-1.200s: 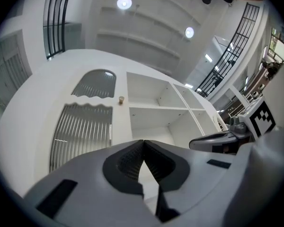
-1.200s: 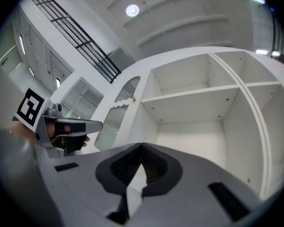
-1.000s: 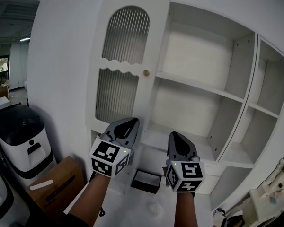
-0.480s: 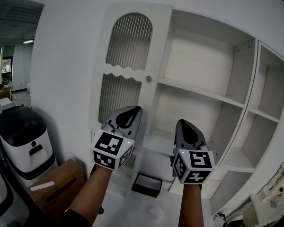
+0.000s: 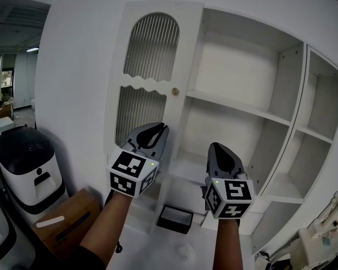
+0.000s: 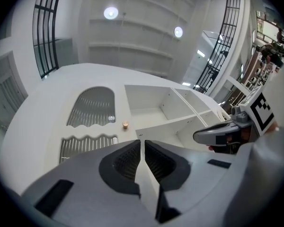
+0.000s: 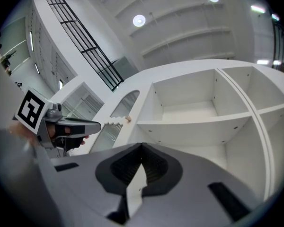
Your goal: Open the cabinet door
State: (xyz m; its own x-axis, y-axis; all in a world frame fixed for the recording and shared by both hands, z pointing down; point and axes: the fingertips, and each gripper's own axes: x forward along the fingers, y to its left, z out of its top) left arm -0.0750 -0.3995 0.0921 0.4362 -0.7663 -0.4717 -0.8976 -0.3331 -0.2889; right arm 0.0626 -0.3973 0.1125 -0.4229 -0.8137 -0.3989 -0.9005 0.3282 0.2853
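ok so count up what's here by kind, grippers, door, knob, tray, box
grey two-jaw grippers: 2, left gripper and right gripper
white cabinet door with ribbed panels: 1
small round brass knob: 1
shallow black tray: 1
brown box: 1
total: 6

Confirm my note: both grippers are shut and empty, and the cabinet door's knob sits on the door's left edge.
Wrong on the knob. The knob sits on the right edge of the cabinet door, next to the open shelves, as the head view shows. The rest stands: the left gripper and the right gripper are both shut and empty.
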